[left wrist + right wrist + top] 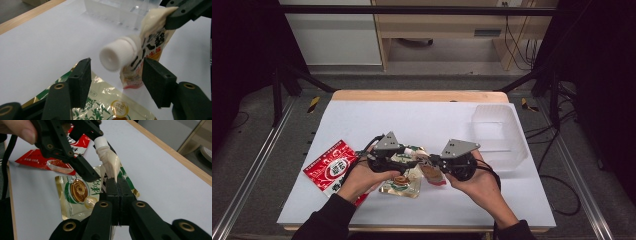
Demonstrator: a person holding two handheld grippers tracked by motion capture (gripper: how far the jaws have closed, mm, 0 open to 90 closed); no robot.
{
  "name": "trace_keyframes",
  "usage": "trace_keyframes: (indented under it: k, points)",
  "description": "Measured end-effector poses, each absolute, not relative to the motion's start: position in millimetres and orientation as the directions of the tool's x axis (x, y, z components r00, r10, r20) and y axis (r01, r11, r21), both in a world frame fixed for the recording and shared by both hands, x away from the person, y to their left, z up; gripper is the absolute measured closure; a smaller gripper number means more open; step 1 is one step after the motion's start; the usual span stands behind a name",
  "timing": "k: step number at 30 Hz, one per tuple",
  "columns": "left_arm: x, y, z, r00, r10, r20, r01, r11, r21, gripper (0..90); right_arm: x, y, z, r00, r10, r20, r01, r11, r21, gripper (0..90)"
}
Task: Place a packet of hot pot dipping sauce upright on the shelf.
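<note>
A cream spout pouch [433,174] with a white screw cap [117,56] hangs above the white table. My right gripper [116,181] is shut on the pouch's flat end [110,165], and in the high view this gripper [430,163] sits right of centre. My left gripper [117,65] is open, with the cap between its jaws and a gap showing on both sides. In the right gripper view one of its fingers [82,167] lies beside the pouch neck. In the high view the left gripper [418,159] meets the right one nose to nose.
A green-and-gold food pouch [404,184] lies flat under the grippers. A red packet [329,167] lies at the left near the table edge. A clear plastic bin [499,135] stands at the right rear. A wooden strip [419,95] borders the far edge.
</note>
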State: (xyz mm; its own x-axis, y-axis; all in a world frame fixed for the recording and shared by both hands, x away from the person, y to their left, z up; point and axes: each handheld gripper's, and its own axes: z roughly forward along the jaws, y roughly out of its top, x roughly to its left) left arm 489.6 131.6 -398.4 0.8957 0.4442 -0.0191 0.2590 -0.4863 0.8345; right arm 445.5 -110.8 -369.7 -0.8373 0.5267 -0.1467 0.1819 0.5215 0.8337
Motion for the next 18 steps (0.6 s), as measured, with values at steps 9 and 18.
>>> trace_keyframes:
  k: [9,18]
  points:
    - [492,120,-399,0.916,0.400,-0.030,0.241,-0.490,0.838,59.8,441,-114,-370,-0.843,0.515,-0.154,0.177,0.535,0.826,90.0]
    - [492,112,-400,0.924,0.378,-0.060,0.260,-0.505,0.823,76.9,441,-120,-370,-0.838,0.525,-0.150,0.196,0.545,0.815,89.6]
